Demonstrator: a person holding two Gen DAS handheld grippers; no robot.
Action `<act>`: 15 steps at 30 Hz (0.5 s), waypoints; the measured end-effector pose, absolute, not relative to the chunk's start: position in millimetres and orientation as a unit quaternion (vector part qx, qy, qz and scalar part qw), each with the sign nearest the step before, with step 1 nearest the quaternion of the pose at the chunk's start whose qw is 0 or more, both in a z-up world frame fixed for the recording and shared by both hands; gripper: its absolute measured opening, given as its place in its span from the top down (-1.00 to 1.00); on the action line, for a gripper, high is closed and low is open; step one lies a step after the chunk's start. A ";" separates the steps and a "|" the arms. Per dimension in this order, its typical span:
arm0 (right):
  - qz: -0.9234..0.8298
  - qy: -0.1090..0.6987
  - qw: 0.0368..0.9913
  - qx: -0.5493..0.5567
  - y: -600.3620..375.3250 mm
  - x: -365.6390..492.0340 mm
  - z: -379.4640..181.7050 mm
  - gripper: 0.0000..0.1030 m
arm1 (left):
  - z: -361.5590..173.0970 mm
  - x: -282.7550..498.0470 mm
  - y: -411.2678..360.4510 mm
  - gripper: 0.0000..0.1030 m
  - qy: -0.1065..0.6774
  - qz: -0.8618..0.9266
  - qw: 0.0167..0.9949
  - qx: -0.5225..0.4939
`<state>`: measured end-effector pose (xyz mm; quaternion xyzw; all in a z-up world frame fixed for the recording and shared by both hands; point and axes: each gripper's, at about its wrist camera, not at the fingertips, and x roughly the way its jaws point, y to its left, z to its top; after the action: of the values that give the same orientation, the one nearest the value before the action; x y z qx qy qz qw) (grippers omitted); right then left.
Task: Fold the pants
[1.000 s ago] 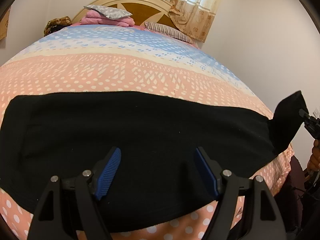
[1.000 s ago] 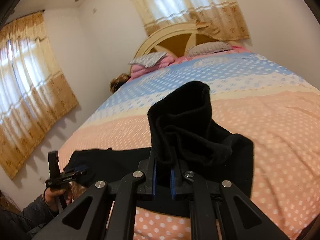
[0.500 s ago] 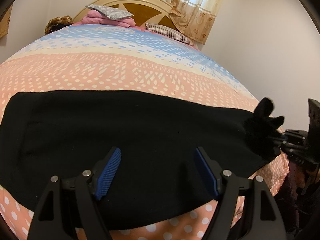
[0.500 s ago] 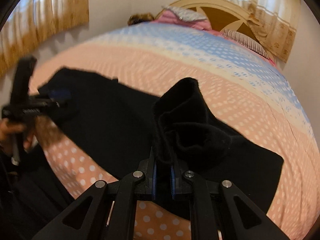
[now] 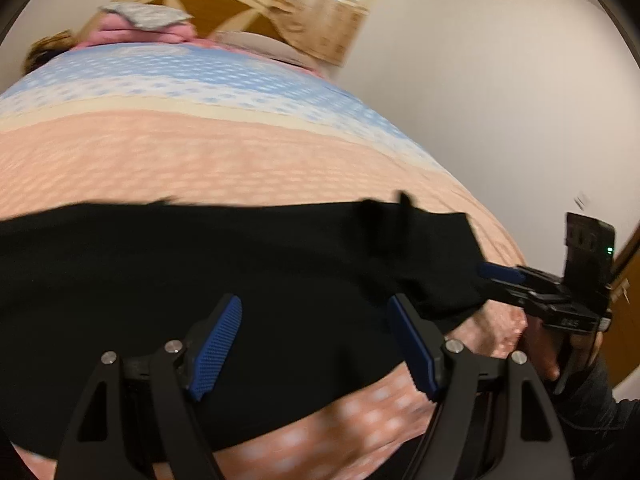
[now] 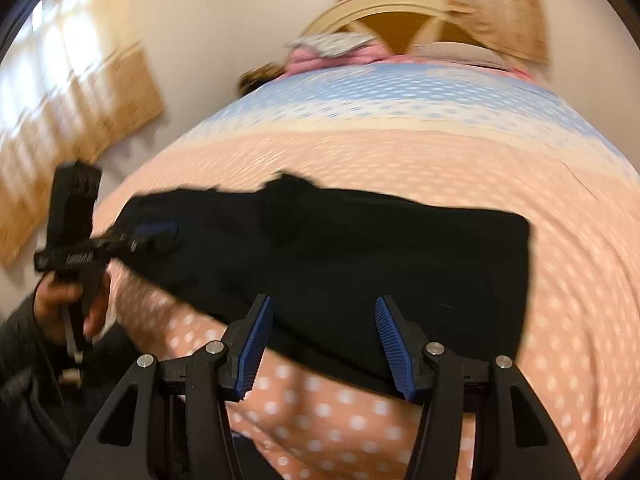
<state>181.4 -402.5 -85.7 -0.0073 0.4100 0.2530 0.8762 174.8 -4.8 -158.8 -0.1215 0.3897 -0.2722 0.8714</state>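
Note:
Black pants lie flat across the near part of the bed, folded over on themselves; they also show in the right wrist view. My left gripper is open and empty, hovering over the pants' near edge. My right gripper is open and empty, just above the pants' near edge at their right end. In the left wrist view the right gripper sits at the pants' right end. In the right wrist view the left gripper sits at their left end.
The bed has a peach, cream and blue dotted cover. Pillows and a wooden headboard stand at the far end. A white wall is on the right, curtains on the left.
My right gripper carried the pants' end leftward over the rest, laid it down and opened. The left gripper stayed open and shifted a little.

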 end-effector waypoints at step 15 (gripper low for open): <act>0.237 0.347 0.907 0.036 -418.1 178.8 -93.8 -0.07 | -160.6 194.0 -86.3 0.25 0.452 -0.300 0.833 -0.104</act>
<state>178.8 -418.1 -93.8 0.0356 0.3467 0.2366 0.9070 194.0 -86.3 -160.6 -0.1039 0.4525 -0.3004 0.8332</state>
